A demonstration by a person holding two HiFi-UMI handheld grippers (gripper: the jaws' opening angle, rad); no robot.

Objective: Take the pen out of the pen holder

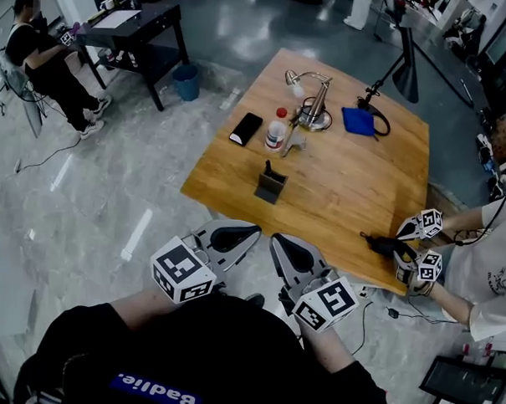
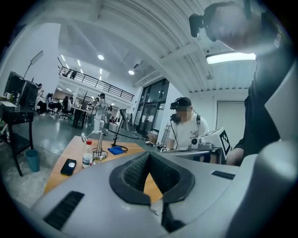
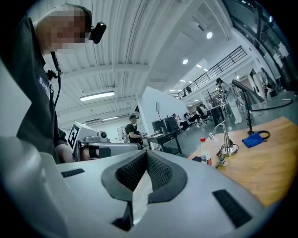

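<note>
Pen (image 1: pixel 267 167): dark, upright in a dark pen holder (image 1: pixel 271 187) on the near-left part of a wooden desk (image 1: pixel 354 185). It stands ahead of both claws and well apart from them.

Left claw (image 1: pixel 253 233): clenched, with nothing between the jaws, at the desk's near edge.

Right claw (image 1: pixel 278 242): clenched, likewise empty, just beside the left one.

Writing: white letters on a blue patch on the wearer's dark shirt, seen upside down, seem to read "Badlie". The bottle's label is too small to read.

Beyond the holder:
- black phone (image 1: pixel 246 128), lying flat
- clear bottle (image 1: pixel 276 129) with a red cap
- silver desk lamp (image 1: pixel 313 101)
- blue pouch (image 1: pixel 355 120) with a black cable beside it

Near-right corner of the desk: a second person's pair of claws (image 1: pixel 418 244).

Floor, far side: blue bin (image 1: pixel 188 82).
</note>
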